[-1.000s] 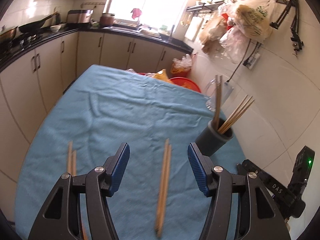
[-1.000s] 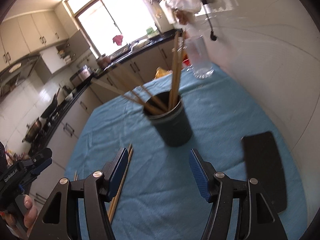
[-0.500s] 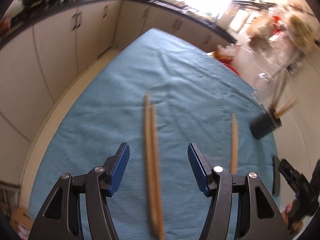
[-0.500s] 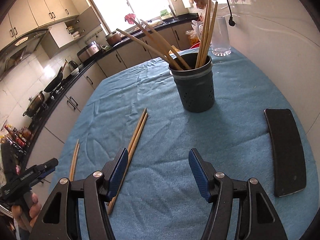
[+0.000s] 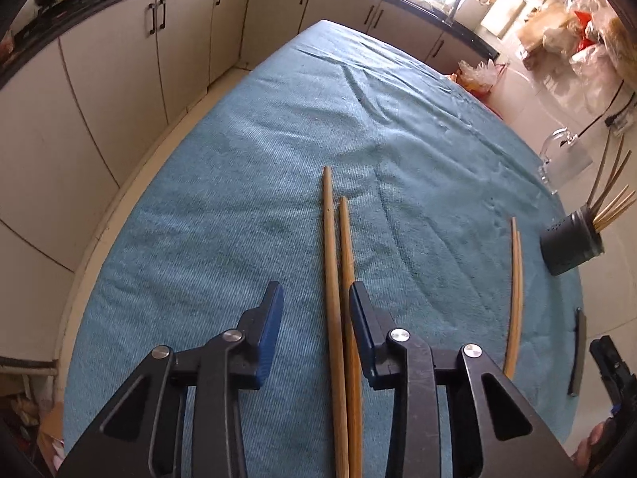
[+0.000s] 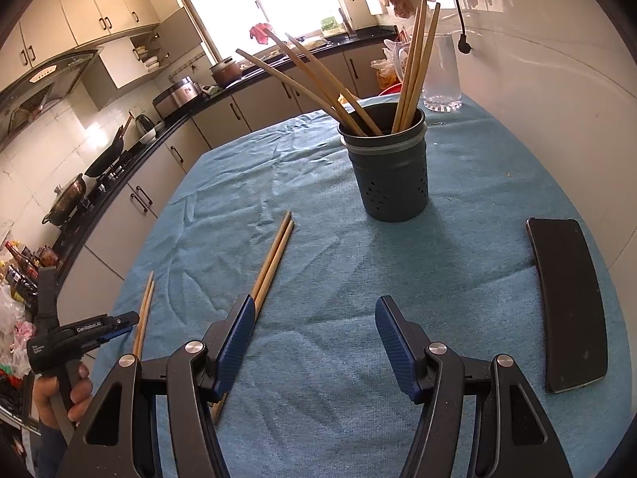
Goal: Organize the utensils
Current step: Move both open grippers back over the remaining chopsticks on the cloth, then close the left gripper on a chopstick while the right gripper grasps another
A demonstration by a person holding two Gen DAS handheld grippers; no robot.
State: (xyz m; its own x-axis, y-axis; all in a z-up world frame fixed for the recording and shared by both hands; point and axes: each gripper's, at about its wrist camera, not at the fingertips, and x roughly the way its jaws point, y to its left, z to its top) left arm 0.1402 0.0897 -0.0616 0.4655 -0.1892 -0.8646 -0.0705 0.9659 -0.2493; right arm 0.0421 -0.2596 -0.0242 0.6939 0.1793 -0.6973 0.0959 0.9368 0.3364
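Left tongs [image 5: 316, 318] half-closed around a chopstick pair [image 5: 338, 279] flat on the surface [image 5: 239, 159], not yet gripping; right tongs [image 6: 314, 330] wide, empty. Best closed squarely on both sticks, lifted level, then tipped into the holder [image 6: 388, 175].

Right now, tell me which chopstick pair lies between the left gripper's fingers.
The long pair running between the left gripper; the other loose pair lies apart, nearer the holder.

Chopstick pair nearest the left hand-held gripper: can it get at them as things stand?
Probably yes. The chopstick pair lies flat on the blue cloth, already running between the half-closed fingers of the left hand-held gripper; nothing covers it.
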